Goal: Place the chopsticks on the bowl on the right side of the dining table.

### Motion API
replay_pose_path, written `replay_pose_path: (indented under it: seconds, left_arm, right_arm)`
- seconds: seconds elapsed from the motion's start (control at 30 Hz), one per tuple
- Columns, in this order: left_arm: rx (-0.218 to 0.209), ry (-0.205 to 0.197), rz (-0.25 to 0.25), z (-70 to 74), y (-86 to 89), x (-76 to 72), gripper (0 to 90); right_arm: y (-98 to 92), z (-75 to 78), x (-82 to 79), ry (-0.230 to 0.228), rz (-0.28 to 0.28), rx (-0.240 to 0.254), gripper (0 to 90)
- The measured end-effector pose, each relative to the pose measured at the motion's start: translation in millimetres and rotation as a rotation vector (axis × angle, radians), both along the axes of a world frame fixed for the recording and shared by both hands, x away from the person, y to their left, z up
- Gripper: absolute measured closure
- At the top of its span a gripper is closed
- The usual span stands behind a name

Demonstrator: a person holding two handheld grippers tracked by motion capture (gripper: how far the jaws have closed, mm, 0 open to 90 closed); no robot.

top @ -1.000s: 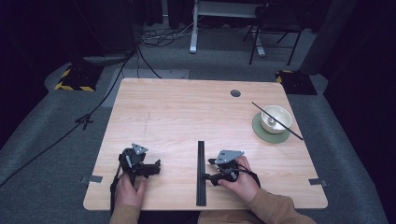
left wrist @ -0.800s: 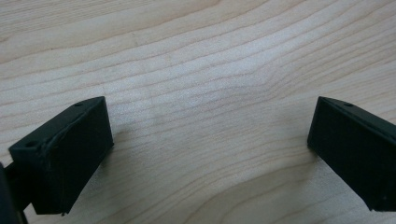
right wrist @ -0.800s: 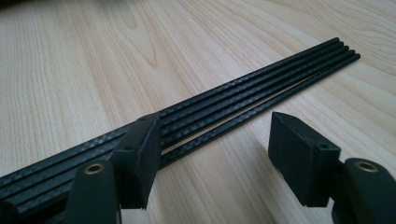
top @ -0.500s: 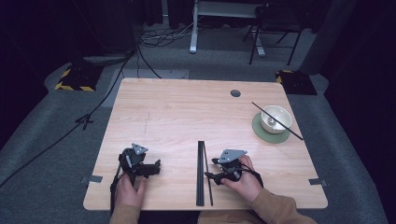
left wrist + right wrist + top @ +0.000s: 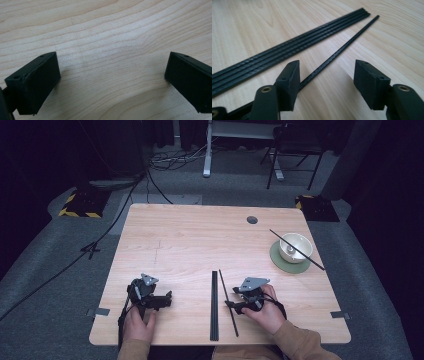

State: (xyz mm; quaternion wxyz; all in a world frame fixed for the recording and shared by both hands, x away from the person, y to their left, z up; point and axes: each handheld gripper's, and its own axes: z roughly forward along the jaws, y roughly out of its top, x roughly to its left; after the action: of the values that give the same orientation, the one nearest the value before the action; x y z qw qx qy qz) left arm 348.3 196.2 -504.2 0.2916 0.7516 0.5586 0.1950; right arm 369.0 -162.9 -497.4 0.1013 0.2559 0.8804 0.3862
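Low at six o'clock, right gripper level on the table, jaws apart and just closing around a loose black rod, unpinched, left gripper at seven o'clock, released.

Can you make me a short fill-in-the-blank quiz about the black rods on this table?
1. The single rod lies between the jaws of the ___ gripper.
2. The white bowl stands on a ___ coaster.
3. The left gripper has its jaws ___ over bare wood.
Missing words: right; green; open
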Motion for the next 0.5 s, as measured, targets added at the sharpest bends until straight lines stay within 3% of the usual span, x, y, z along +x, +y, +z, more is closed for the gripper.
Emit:
replay_pose_path:
  seconds: [0.2, 0.3, 0.33, 0.5]
  left_arm:
    - [0.001, 0.000, -0.002, 0.0, 0.1, 0.0, 0.2]
    - [0.000, 0.000, 0.001, 0.0, 0.0, 0.0, 0.2]
    - [-0.001, 0.000, 0.001, 0.0, -0.1, 0.0, 0.2]
    - [0.000, 0.000, 0.000, 0.0, 0.0, 0.0, 0.2]
  right_arm:
    - [-7.6, 4.5, -1.0, -0.001, -0.005, 0.007, 49.3]
    - [-7.1, 6.0, -4.2, 0.012, 0.019, -0.028, 58.2]
    - [-7.2, 5.4, -4.6, 0.030, 0.006, -0.029, 59.5]
    - [-14.8, 5.8, 0.3, 0.026, -0.006, -0.050, 63.9]
